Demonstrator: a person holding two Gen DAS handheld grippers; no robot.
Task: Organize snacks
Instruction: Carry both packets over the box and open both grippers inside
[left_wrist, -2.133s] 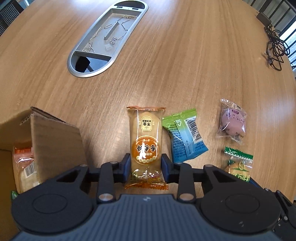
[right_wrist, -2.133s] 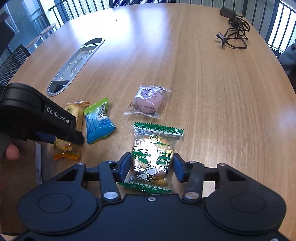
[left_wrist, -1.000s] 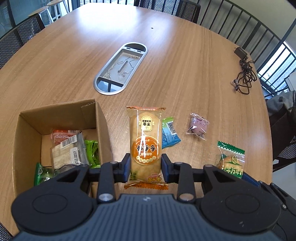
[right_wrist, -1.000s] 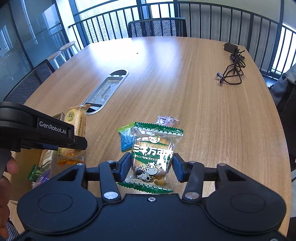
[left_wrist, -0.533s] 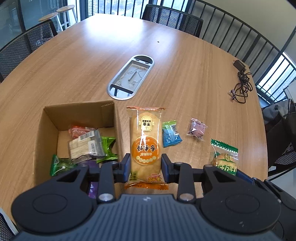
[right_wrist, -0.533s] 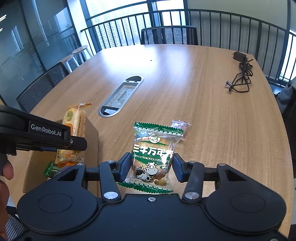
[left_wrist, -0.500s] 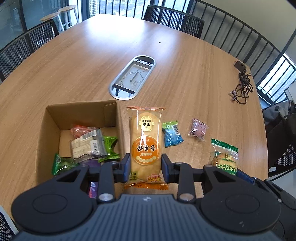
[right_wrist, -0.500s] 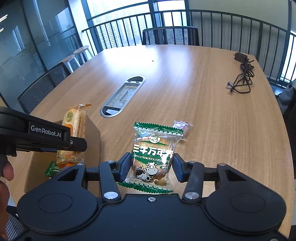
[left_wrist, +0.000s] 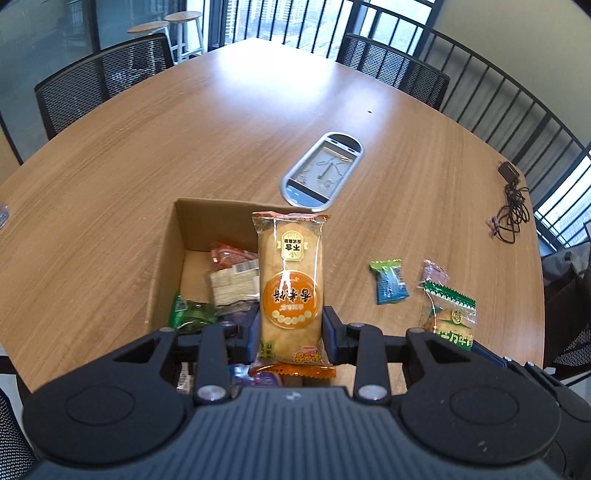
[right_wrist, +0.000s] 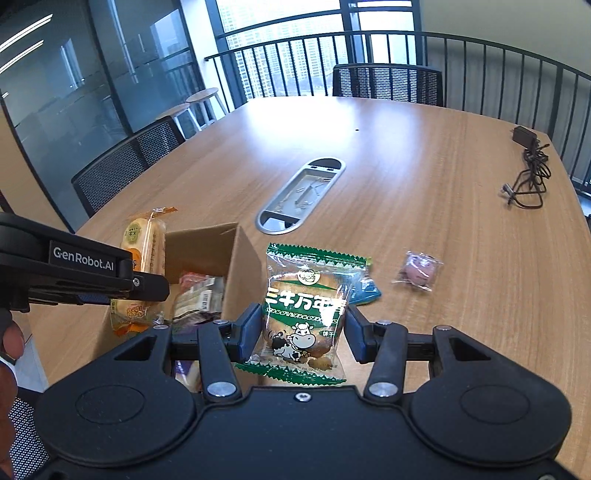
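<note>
My left gripper (left_wrist: 291, 334) is shut on a long orange-and-yellow cake packet (left_wrist: 290, 280), held up over the right side of an open cardboard box (left_wrist: 166, 258). Several wrapped snacks (left_wrist: 229, 282) lie inside the box. My right gripper (right_wrist: 301, 332) is shut on a green-and-white biscuit packet with a cow (right_wrist: 304, 310), held in the air just right of the box (right_wrist: 236, 266). In the right wrist view the left gripper (right_wrist: 147, 288) and its cake packet (right_wrist: 144, 251) hang above the box. A blue-green packet (left_wrist: 388, 282) and a small pink-purple packet (left_wrist: 432, 271) lie on the table.
The round wooden table (left_wrist: 184, 140) has an oval metal cable hatch (left_wrist: 323, 171) beyond the box. A black charger and cable (right_wrist: 528, 173) lie at the far right. Mesh chairs (right_wrist: 388, 83) and a railing ring the table. A person's hand (right_wrist: 9, 343) shows at the left edge.
Both grippers have risen and drifted left with their packets. The orange cake packet now hangs over the box's right side, and the green packet is close beside the box.
</note>
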